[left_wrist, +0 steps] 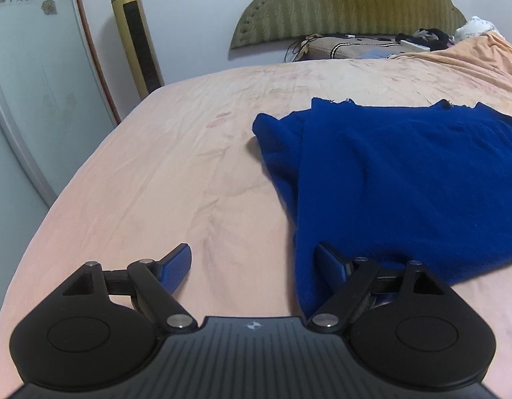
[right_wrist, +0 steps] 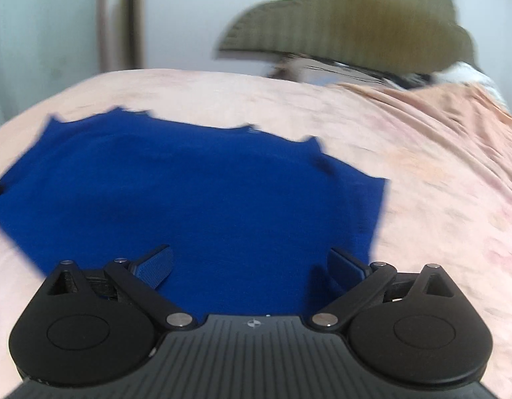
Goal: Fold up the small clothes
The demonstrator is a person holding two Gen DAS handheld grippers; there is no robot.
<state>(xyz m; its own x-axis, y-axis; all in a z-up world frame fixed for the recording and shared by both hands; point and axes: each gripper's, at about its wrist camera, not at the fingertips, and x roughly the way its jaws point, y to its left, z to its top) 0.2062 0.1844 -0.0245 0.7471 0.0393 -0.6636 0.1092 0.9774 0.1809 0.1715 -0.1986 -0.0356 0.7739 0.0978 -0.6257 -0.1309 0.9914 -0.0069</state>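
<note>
A royal blue knit garment lies spread flat on the pink bed sheet, its left sleeve folded in over the body. My left gripper is open, low over the sheet at the garment's near left corner, with its right finger at the cloth's edge. In the right wrist view the same garment fills the middle, blurred by motion. My right gripper is open and empty, both fingers over the garment's near hem.
The bed's left edge drops toward a glass wardrobe door. A gold tower fan stands by the wall. An olive padded headboard and a pillow with cables and dark items lie at the far end. A rumpled orange cover lies at right.
</note>
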